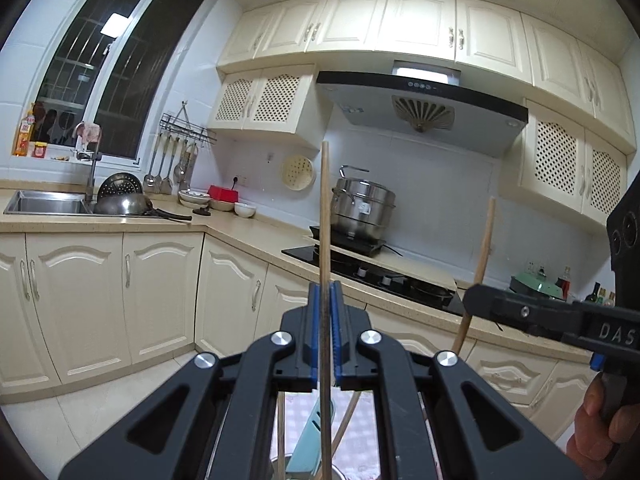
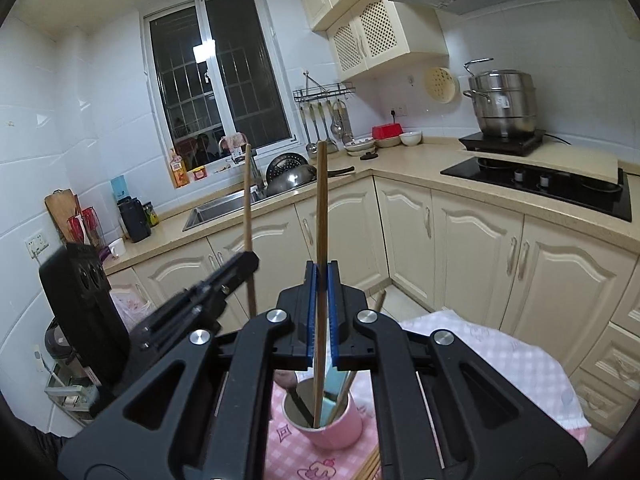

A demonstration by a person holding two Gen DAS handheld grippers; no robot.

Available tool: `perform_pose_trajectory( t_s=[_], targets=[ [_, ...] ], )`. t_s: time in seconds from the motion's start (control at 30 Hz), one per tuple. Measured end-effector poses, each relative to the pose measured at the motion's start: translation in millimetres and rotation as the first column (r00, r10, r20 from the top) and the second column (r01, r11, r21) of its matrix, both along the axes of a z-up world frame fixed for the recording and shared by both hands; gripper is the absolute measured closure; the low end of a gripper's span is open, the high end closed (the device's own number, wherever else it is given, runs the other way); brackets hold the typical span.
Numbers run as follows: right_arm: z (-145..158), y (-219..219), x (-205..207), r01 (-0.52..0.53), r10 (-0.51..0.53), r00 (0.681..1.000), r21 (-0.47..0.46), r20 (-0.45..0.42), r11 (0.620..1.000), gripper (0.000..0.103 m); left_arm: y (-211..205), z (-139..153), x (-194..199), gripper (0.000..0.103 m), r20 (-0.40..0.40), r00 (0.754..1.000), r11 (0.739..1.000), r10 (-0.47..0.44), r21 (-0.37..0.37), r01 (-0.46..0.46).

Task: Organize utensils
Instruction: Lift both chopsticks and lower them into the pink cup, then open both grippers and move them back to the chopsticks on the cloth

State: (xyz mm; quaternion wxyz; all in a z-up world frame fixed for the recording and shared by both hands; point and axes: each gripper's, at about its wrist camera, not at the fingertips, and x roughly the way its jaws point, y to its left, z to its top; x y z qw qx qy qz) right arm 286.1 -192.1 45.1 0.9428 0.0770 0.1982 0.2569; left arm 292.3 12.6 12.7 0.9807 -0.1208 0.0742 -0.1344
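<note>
Ridged blue fingers point(image 2: 322, 320) around slim wooden chopstick point(image 2: 321, 208)

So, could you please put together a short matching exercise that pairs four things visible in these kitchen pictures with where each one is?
Things:
1. chopstick
2. pink cup
3. steel steamer pot
4. ladles

Places:
A. hanging from a wall rack beside the window
B. on the checked tablecloth, below the grippers
C. on a cooker plate on the counter
D. clamped upright in the right gripper

Pairs: 1-D, 2-B, 3-C, 4-A. The left gripper also clamps a chopstick of its own.
</note>
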Motion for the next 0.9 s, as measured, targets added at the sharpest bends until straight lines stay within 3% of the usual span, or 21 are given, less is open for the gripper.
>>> perform_pose_trajectory(
  t_s=[0.47,0.6,0.63,0.67,0.7,0.73,0.83,0.9],
  targets=[
    [-31,16,28,0.009,-0.011,0.998,-0.041,-0.054,0.999,0.097,0,-38,23,0.098,-0.075,0.997,1.0,0.005,0.009,-0.004],
    [-47,15,36,-0.005,0.0,0.992,-0.038,-0.126,0.999,0.095,-2,-53,24,0.096,-0.136,0.99,0.999,-0.026,0.04,0.032],
    [-50,12,36,0.004,-0.008,0.99,-0.031,-0.138,1.0,0.091,-2,-55,23,0.093,-0.144,0.989,0.998,-0.028,0.046,0.035],
    [-51,7,34,0.018,-0.02,0.99,-0.019,-0.139,1.0,0.074,-2,-58,21,0.08,-0.15,0.988,0.998,-0.032,0.05,0.039],
    [-50,1,30,0.038,-0.038,0.991,-0.001,-0.129,0.999,0.037,1,-58,17,0.067,-0.151,0.988,0.998,-0.03,0.051,0.038],
    [-49,-4,27,0.053,-0.051,0.992,0.012,-0.118,0.999,0.027,3,-58,13,0.062,-0.148,0.989,0.998,-0.023,0.053,0.031],
    [-45,-18,21,0.084,-0.08,0.991,0.033,-0.105,0.996,0.025,8,-56,2,0.045,-0.142,0.99,0.997,-0.015,0.074,0.026],
    [-45,-25,19,0.098,-0.094,0.989,0.037,-0.112,0.994,0.017,8,-54,-4,0.027,-0.146,0.989,0.995,-0.013,0.096,0.027]
  ],
)
